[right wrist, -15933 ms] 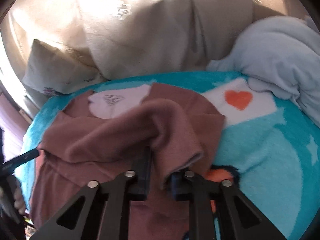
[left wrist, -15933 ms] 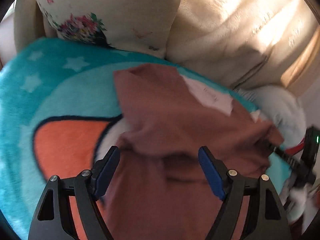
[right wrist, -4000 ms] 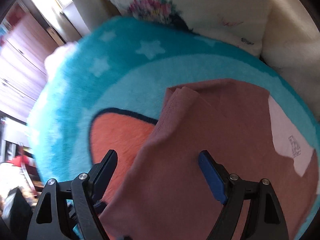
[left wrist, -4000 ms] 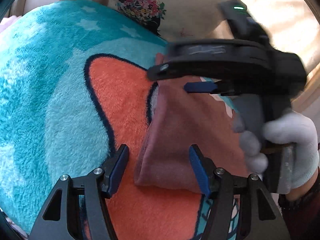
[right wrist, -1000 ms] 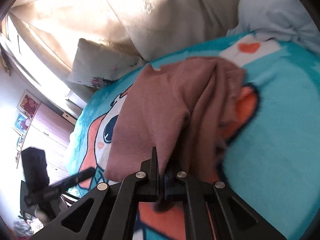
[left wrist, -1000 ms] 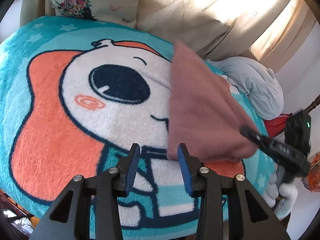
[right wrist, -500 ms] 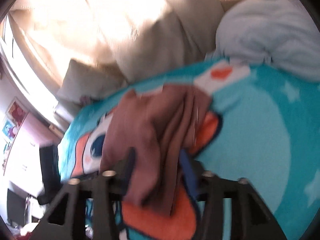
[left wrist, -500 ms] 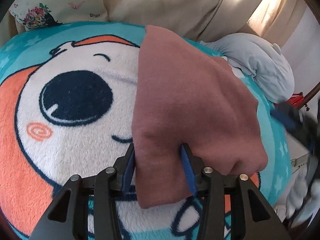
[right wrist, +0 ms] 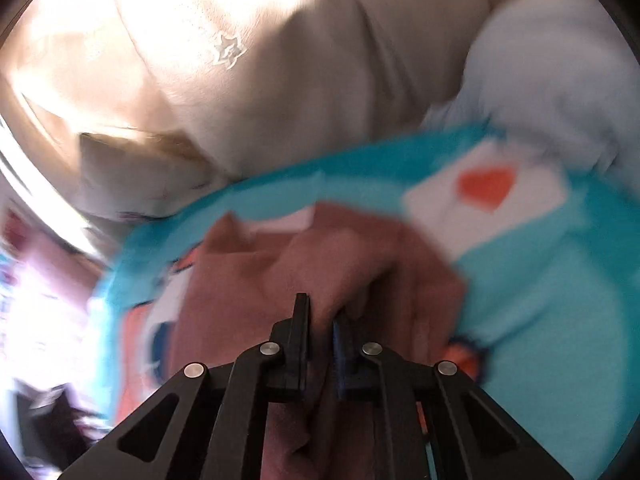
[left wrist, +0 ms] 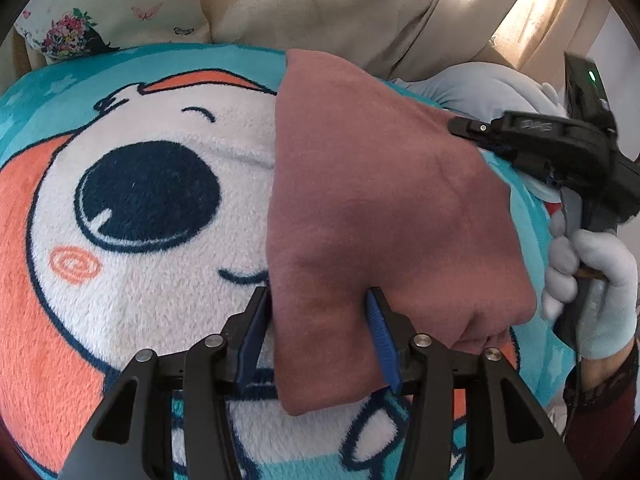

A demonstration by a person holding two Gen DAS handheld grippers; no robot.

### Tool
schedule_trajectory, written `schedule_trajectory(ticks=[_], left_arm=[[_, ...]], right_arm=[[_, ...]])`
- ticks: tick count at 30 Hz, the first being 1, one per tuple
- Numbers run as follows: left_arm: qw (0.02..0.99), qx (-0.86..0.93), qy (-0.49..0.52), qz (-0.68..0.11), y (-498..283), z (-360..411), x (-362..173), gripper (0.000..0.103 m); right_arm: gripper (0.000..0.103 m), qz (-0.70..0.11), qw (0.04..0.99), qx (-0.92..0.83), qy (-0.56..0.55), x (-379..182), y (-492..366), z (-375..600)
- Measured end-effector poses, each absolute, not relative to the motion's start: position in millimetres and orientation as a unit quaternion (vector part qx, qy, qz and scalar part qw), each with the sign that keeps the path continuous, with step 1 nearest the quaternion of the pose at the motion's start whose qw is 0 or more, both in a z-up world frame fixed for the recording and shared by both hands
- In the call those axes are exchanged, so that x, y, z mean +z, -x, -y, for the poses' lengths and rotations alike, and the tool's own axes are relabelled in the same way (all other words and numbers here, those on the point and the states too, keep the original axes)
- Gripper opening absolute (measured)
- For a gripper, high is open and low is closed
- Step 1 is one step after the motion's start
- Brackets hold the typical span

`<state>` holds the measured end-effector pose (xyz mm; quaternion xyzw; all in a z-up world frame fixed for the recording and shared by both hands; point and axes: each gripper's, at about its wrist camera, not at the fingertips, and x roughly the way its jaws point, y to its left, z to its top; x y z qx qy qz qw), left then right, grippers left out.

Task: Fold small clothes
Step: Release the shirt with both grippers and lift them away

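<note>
Brown garment [left wrist: 384,208]: soft knit, folded, draped on plush cartoon blanket [left wrist: 132,280]. My left tool [left wrist: 318,334] straddles its near edge, blue pads apart. My right tool [right wrist: 320,326] pinches a bunched fold.

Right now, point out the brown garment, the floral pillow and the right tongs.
brown garment [left wrist: 384,208], left wrist view, middle of folded cloth
floral pillow [left wrist: 120,12], left wrist view, its face
right tongs [right wrist: 320,320], right wrist view, between fingertips
</note>
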<state>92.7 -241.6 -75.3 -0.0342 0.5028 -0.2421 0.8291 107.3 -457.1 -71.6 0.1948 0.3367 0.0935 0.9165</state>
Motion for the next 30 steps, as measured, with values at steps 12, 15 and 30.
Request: schedule_trajectory(ticks=[12,15,30], left_arm=[[0.842,-0.234,0.044,-0.484,-63,211,-54,0.05],[0.855,-0.218,0.034,-0.469,-50,204,-49,0.05],[0.899,-0.15,-0.036,-0.411,-12,189,-45,0.063]], right_arm=[[0.012,-0.273,0.939,0.127,-0.166,-45,-40,429],[0.04,-0.299,0.913,0.186,-0.208,-67,-40,417],[0.053,-0.226,0.929,0.035,-0.29,-126,69,438]])
